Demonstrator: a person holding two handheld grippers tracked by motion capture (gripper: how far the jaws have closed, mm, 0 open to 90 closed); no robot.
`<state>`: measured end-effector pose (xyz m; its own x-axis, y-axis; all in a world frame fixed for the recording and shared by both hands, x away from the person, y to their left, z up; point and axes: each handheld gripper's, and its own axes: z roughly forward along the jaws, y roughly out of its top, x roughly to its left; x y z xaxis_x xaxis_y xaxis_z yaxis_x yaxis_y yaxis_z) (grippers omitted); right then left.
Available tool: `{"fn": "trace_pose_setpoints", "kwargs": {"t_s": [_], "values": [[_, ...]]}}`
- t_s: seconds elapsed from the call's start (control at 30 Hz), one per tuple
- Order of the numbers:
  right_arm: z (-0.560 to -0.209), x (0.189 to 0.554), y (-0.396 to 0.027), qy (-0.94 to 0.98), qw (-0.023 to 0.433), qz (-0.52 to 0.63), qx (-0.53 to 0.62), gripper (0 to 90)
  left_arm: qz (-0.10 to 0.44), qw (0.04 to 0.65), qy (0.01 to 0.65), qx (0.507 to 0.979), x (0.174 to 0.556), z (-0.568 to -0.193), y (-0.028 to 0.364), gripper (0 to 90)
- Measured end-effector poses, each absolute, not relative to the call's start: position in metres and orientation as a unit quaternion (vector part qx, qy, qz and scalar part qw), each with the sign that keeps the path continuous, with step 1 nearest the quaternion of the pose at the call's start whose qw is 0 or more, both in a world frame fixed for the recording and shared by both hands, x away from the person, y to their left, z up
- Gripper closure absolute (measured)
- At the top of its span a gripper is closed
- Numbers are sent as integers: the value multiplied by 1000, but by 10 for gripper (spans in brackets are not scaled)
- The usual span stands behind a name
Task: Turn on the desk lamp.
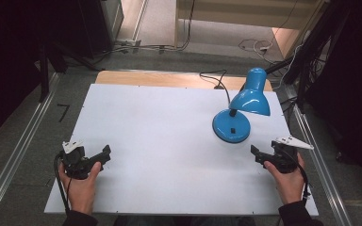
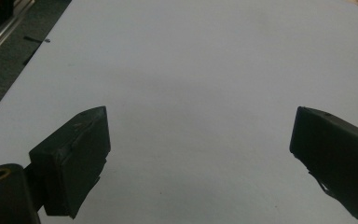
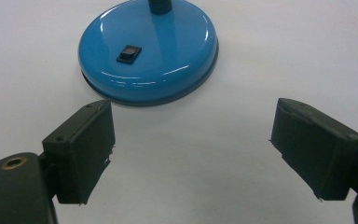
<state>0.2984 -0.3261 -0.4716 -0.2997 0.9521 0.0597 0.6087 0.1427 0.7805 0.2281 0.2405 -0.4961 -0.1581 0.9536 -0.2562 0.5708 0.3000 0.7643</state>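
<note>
Down at the near edge of the white table top [image 1: 169, 141], 2 hands come in from the bottom of the high view, each wrapped around a hand-held gripper. The left hand [image 1: 80, 181] lies near the near-left corner, its left gripper [image 1: 106, 153] angled forward and toward the middle, jaws spread wide over bare board and holding nothing, as the left gripper view [image 2: 200, 140] confirms. The right hand [image 1: 287, 176] rests close to the right edge, and the right gripper [image 1: 257, 155] points forward and inward with its jaws also wide apart and empty [image 3: 193, 135]. Just ahead of it stands the blue desk lamp [image 1: 238, 115]: its round base [image 3: 149, 51] sits flat on the board, near the jaw tips but apart from them, with a small black rocker switch [image 3: 128, 52] on top facing the gripper. The lamp's shade [image 1: 250, 101] tilts over the base toward the far-right side, and its black cord [image 1: 219, 82] runs off the far edge. Between the 2 grippers the board lies open across its whole middle and left; the right gripper has little margin to the right edge.
</note>
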Motion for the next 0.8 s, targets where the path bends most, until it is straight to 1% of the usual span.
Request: {"fn": "trace_pose_setpoints", "kwargs": {"t_s": [0.2,0.4,0.8], "values": [[-471,302,-322,718,235,367,542,120,258,369,715,535,228,-496,241,55],[-471,308,-320,718,225,367,546,120,257,369,716,534,228,-496,241,55],[-472,318,-308,724,230,367,537,121,256,370,715,534,229,-496,241,55]]}}
